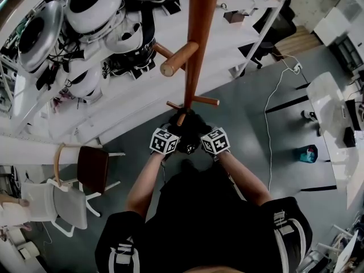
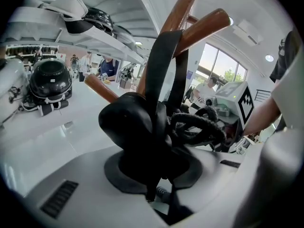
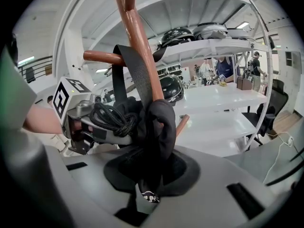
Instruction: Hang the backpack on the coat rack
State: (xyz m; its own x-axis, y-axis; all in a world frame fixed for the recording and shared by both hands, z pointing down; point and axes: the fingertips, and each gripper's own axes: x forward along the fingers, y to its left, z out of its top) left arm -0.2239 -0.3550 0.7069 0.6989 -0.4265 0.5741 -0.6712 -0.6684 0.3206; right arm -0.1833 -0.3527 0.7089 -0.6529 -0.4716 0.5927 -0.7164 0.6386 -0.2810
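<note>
Clamping backpack [image 1: 189, 134] | left tongs [image 1: 175, 128], right tongs [image 1: 202, 128] abreast, tilted down | at coat rack [image 1: 199, 50]

Lab-like workroom, white shelving [image 1: 139, 92] of helmets [image 1: 98, 15] (white, black), office chair [image 1: 266, 37], trailing cable [image 1: 269, 115]

**Coat rack** [image 1: 196, 50]: turned wood, reddish-brown, smooth, with a satin sheen.
**Backpack** [image 2: 128, 122]: black cloth, matt and softly padded. Its strap [image 2: 159, 65], at 12 o'clock from the padding, is flat woven webbing with a faint sheen. The cord [image 2: 199, 125], at 3 o'clock, is coarse black braid.
**Left gripper** [image 2: 153, 148]: grey moulded plastic, matt, with a darker matt collar.
**Helmets** [image 1: 105, 16], at 10 o'clock in the head view: glossy white shells.
**Floor** [image 1: 244, 118]: dull grey, smooth.
</note>
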